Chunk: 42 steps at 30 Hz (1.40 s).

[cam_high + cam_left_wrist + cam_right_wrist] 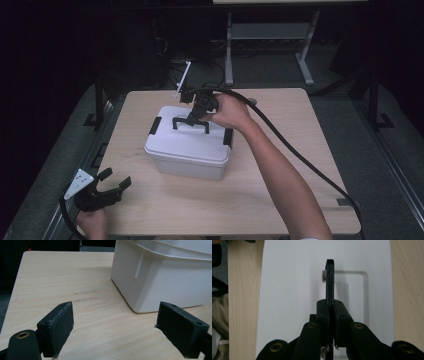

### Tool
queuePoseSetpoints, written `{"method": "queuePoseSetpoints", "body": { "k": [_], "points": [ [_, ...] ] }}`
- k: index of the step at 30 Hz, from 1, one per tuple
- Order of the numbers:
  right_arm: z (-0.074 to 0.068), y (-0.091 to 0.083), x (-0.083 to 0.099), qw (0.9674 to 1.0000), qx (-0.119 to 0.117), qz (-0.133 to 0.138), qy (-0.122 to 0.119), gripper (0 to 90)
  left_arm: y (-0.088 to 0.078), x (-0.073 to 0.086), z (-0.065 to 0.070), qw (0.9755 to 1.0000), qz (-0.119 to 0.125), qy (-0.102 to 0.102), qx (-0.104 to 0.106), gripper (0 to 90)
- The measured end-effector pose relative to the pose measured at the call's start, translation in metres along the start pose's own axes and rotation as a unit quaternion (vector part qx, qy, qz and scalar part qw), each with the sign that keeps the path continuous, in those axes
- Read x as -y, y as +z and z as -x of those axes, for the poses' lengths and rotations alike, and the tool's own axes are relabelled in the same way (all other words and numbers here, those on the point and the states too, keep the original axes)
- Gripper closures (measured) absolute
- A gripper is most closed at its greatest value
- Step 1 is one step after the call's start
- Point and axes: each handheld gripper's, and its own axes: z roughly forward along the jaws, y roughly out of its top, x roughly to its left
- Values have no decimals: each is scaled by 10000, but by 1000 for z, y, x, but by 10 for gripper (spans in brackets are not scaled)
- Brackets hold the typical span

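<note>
White storage box [189, 146] sits near the table's [280, 200] centre, a bit toward the far-left side, lid on, black side latches [155, 125] look down. Right gripper [192, 119] is above the lid w/ jaws pinched tight on the raised black handle [330, 280], gripping it edge-on, about mid-span. Left gripper [111, 186] rests at the near-left corner, jaws wide, nothing btwn them; box corner just ahead of it in the left gripper view.

Risks, as I judge them:
- Handle is thin & pads grip a narrow strip, so a fast lift could let it slip out & the box drops.
- If grip is off-centre, box tilts & swings on the pivoting handle.
- If a latch isn't rly locked, lid alone comes up, body stays or falls.
- Right cable [300, 155] trails across the table; could snag the box edge on a move.
</note>
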Motion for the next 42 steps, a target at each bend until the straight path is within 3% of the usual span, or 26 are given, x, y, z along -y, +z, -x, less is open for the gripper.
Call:
{"method": "queuePoseSetpoints", "body": {
  "k": [15, 17, 32, 42],
  "points": [
    [0, 6, 1, 9999, -65, 118, 37, 836, -1, 0, 0, 10000, -8, -7, -15, 132],
    [1, 6, 2, 9998, -163, 141, 46, 820, -1, 0, 0, 10000, -15, -8, -12, 132],
    [-7, -6, 8, 9992, -266, 306, 7, 775, -2, 1, 0, 10000, -2, -7, -60, 132],
    [-8, -17, 23, 9983, -298, 490, 138, 764, -2, 0, 1, 10000, -14, -6, -54, 132]
  ]
}}
